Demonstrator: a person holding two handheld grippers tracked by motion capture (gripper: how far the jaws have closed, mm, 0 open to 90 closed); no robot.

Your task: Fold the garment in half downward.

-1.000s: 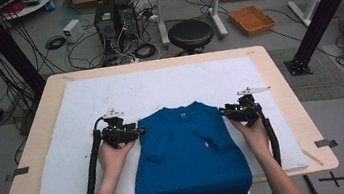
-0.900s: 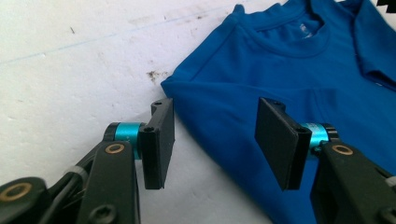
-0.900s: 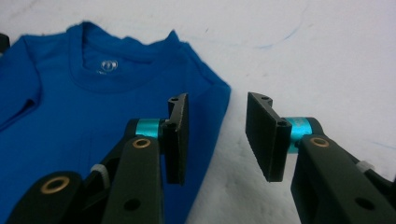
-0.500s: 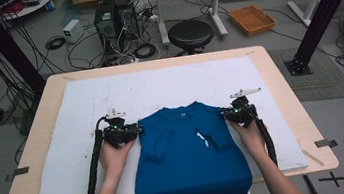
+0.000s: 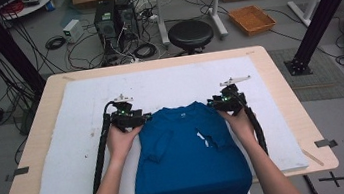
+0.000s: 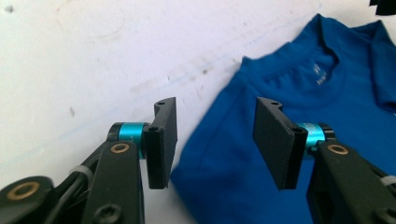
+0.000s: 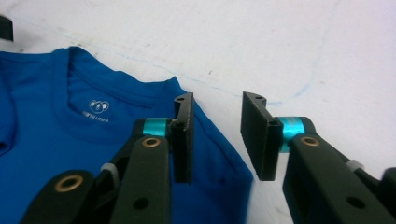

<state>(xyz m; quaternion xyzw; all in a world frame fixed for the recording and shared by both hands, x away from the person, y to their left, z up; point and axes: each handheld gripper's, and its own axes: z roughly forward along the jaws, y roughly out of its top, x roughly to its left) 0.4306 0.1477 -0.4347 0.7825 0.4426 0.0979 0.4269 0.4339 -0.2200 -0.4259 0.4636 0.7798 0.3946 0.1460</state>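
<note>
A blue T-shirt lies flat on the white mat, collar away from me, both sleeves folded inward over the chest. Its lower hem hangs past the table's near edge. My left gripper sits at the shirt's left shoulder, jaws open, straddling the folded shoulder edge. My right gripper sits at the right shoulder, jaws open over that edge. The collar with its white label print lies between them. Nothing is clamped in either gripper.
The white mat covers most of the wooden table. Beyond the table stand a black stool, computer towers with tangled cables and a wooden tray on the floor. A black frame post rises at the right.
Both grippers have shifted slightly inward toward the shirt's shoulders. The shirt lies as before.
</note>
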